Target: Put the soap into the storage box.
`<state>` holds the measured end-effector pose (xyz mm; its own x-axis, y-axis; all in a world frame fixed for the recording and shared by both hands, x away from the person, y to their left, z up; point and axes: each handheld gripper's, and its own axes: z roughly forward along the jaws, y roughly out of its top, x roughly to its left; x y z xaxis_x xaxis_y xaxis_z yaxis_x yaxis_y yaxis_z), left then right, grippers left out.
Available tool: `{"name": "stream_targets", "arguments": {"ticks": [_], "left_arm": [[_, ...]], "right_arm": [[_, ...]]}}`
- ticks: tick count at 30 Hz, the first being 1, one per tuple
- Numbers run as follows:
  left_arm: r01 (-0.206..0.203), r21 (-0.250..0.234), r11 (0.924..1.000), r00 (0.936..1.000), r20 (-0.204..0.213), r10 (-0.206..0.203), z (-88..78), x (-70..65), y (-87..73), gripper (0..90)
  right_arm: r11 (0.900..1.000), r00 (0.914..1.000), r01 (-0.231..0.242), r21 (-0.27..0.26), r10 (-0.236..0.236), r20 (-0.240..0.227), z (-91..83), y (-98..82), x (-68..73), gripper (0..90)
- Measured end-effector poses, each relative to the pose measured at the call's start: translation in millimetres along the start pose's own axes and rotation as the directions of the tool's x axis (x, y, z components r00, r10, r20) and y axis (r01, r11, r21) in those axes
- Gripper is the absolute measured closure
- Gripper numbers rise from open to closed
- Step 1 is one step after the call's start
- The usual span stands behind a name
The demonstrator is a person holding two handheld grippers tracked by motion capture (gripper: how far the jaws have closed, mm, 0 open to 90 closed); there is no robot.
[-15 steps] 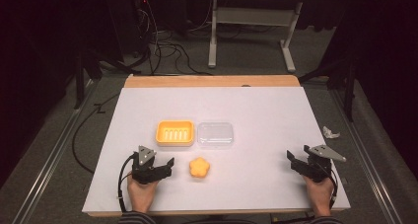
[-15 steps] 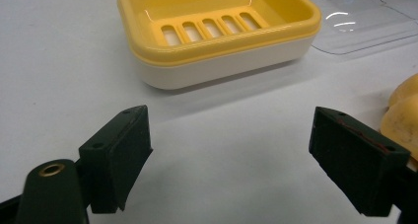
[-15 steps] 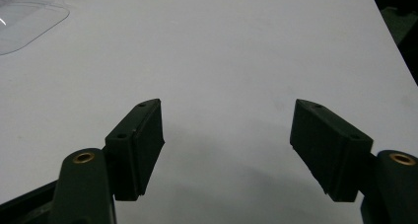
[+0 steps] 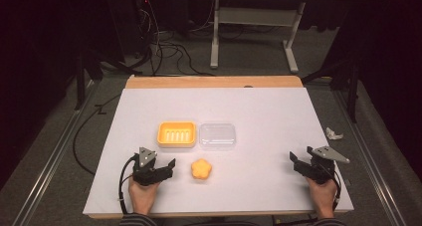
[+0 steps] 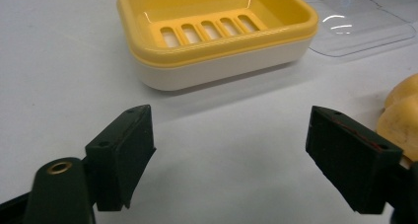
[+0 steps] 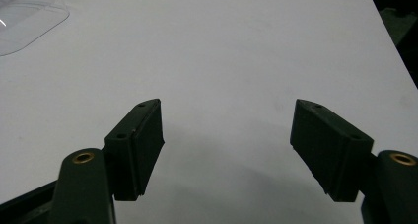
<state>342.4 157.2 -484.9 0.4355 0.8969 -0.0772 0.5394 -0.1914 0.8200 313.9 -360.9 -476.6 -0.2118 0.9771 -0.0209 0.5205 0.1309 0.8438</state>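
The orange flower-shaped soap (image 4: 201, 169) lies on the white table cover (image 4: 259, 106) in the lower middle of the high view, just right of the left gripper (image 4: 166, 167) and not touching it; in the left gripper view its lumpy yellow-orange edge (image 5: 401, 113) peeks in at the right side, just behind the right-hand jaw. The left gripper's jaws stand wide apart with nothing between them but bare cover, and a hand (image 4: 143, 196) holds it from the bottom edge of the frame. Above the soap, near the centre of the high view, sits the yellow soap dish (image 4: 176, 134) with its slotted floor, and in the left gripper view it takes up the upper middle (image 5: 217, 34), yellow on top and cream below. Just beside the dish on its right lies a clear plastic lid (image 4: 217, 136), flat on the cover; whether the two touch I cannot tell. Well apart, at the lower right of the high view, the right gripper (image 4: 301, 165) rests on the cover in the other hand (image 4: 321, 193), its jaws also spread wide and empty. In the right gripper view a corner of the clear lid (image 6: 27, 17) shows at the upper left. A crumpled white scrap (image 4: 333, 133) lies off the cover's right edge
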Motion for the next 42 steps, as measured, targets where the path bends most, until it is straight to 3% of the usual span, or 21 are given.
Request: {"name": "stream_targets", "arguments": {"ticks": [23, 34, 42], "left_arm": [[0.002, -0.009, 1.0, 1.0, -0.01, -0.002, -1.4, 0.0, 0.6, 18.6], [0.025, -0.016, 0.9995, 0.9996, 0.015, -0.025, -1.9, 2.2, 5.4, 18.7], [0.011, -0.02, 0.9997, 0.9992, 0.039, -0.01, -8.4, -3.2, 13.6, 19.4]], "right_arm": [[1.0, 1.0, 0.001, 0.003, -0.001, 0.006, 0.4, 0.2, 0.4, 29.0], [1.0, 1.0, -0.005, 0.008, 0.005, 0.001, 0.6, 0.3, 0.4, 29.0], [1.0, 1.0, 0.005, -0.002, -0.005, 0.001, -0.1, 0.0, 0.1, 29.0]]}}
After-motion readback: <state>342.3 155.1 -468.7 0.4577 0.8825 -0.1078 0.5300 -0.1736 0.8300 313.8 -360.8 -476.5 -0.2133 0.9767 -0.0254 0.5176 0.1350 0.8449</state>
